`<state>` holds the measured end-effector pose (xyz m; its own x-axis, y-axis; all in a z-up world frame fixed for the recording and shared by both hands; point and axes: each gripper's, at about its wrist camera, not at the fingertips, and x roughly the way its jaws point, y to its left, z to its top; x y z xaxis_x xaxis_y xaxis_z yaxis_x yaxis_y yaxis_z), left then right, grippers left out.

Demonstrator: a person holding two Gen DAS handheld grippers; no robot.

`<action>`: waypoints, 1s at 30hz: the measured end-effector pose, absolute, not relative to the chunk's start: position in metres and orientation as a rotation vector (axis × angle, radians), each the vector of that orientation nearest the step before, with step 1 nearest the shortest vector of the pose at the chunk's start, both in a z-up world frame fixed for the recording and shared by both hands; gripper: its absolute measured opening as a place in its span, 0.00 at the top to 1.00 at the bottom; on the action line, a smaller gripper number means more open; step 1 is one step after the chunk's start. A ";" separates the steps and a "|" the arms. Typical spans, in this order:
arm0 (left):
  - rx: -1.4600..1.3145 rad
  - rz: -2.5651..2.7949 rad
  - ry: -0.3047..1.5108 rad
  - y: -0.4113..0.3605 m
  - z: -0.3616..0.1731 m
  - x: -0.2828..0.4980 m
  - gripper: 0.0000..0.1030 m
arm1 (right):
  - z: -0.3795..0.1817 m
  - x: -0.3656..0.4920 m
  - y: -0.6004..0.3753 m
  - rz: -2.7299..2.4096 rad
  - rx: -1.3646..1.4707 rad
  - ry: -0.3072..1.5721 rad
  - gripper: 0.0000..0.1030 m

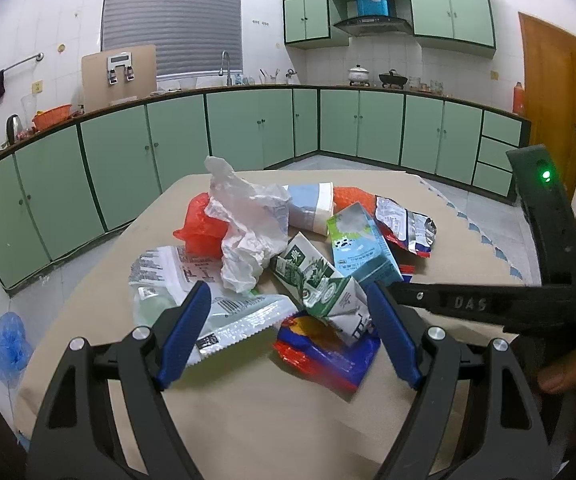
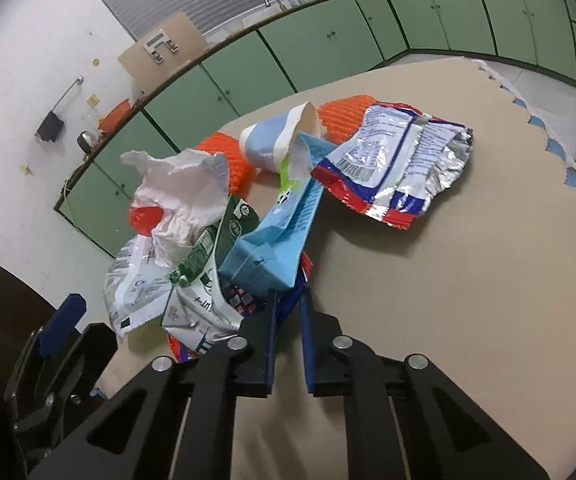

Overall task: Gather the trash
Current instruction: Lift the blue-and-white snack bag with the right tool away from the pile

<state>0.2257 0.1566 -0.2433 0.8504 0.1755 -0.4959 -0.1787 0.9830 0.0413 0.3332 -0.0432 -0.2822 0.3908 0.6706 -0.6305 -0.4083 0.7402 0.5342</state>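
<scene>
- Nearest the left wrist camera, the left gripper is spread wide and grasps nothing; its blue pads flank the near edge of the trash pile.
- Between those pads, at 12 o'clock, lie a red-and-blue wrapper and a crushed green carton; a clear printed packet touches the pad at 10 o'clock.
- Coming in from 3 o'clock, the right gripper reaches into the pile beside the blue carton.
- From the right wrist camera, the right gripper is nearly closed, pinching the edge of the red-and-blue wrapper under the blue carton.
- Farther on, a crumpled white bag sits at 12 o'clock, orange mesh and a paper cup behind.
- An opened foil snack bag lies at 1 o'clock on the beige table.
</scene>
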 end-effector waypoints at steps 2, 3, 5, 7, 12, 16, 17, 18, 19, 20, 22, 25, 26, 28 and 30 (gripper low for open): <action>-0.006 0.188 0.523 0.156 -0.243 0.226 0.24 | -0.284 0.337 -0.046 0.702 0.376 0.965 0.61; -0.005 0.189 0.523 0.157 -0.243 0.226 0.24 | -0.283 0.338 -0.048 0.688 0.390 0.958 0.53; -0.004 0.191 0.521 0.158 -0.243 0.226 0.24 | -0.281 0.338 -0.047 0.691 0.385 0.954 0.53; -0.006 0.190 0.521 0.160 -0.242 0.226 0.24 | -0.281 0.338 -0.046 0.692 0.384 0.957 0.53; -0.005 0.189 0.516 0.160 -0.242 0.225 0.24 | -0.254 0.329 -0.052 0.625 0.330 0.842 0.48; -0.010 0.188 0.514 0.161 -0.242 0.225 0.24 | -0.259 0.341 -0.040 0.660 0.343 0.887 0.47; -0.008 0.189 0.509 0.160 -0.241 0.224 0.24 | -0.262 0.344 -0.036 0.666 0.345 0.900 0.47; -0.006 0.190 0.506 0.160 -0.240 0.223 0.24 | -0.265 0.347 -0.033 0.662 0.344 0.911 0.47; -0.005 0.191 0.506 0.160 -0.240 0.223 0.24 | -0.269 0.349 -0.030 0.661 0.345 0.920 0.47; -0.004 0.193 0.507 0.161 -0.240 0.223 0.24 | -0.271 0.350 -0.027 0.657 0.342 0.927 0.47; -0.008 0.194 0.509 0.162 -0.241 0.223 0.24 | -0.275 0.350 -0.025 0.655 0.341 0.940 0.47; -0.013 0.194 0.507 0.164 -0.240 0.223 0.24 | -0.269 0.344 -0.030 0.643 0.336 0.909 0.47; -0.013 0.193 0.506 0.164 -0.240 0.223 0.24 | -0.266 0.344 -0.032 0.641 0.335 0.902 0.47; -0.013 0.191 0.506 0.164 -0.240 0.223 0.24 | -0.262 0.342 -0.039 0.651 0.348 0.909 0.47; -0.010 0.191 0.503 0.164 -0.239 0.223 0.24 | -0.263 0.339 -0.047 0.649 0.350 0.924 0.47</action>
<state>0.2227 0.1642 -0.2393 0.8588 0.1797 -0.4797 -0.1847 0.9821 0.0372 0.3386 -0.0469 -0.2626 0.4335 0.6518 -0.6223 -0.3647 0.7584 0.5402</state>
